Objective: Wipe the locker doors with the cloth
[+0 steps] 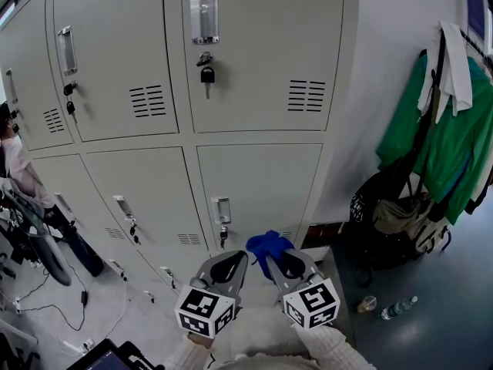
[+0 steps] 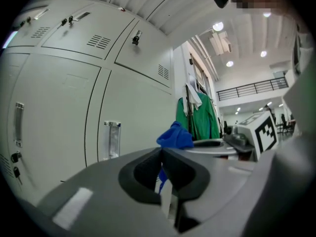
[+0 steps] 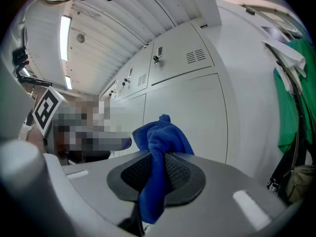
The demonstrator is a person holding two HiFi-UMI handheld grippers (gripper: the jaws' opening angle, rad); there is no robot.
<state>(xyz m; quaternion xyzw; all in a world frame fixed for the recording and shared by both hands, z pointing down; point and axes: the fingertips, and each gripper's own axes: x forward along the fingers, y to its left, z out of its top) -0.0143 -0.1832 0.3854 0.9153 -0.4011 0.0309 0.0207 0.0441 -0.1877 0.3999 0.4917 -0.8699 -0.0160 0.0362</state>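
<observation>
my right hand-held gripper [image 1: 280, 260] was clamped on the blue cloth [image 1: 268, 244], which bunched out past its tips. my left hand-held gripper [image 1: 228, 267] was closed on nothing. the locker doors [image 1: 258, 179] stood straight ahead of the cloth, not touching it.

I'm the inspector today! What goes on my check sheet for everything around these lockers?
Surface: grey locker doors, all shut; a padlock hangs on one upper door.
Job's things: blue cloth, bunched up.
Clutter: bottle and small cup on the floor.
Grippers: right gripper shut on the cloth; left gripper shut, empty.
Cables: loose wires on the floor at left.
Surroundings: green jackets and bags by the wall; a person at far left.
</observation>
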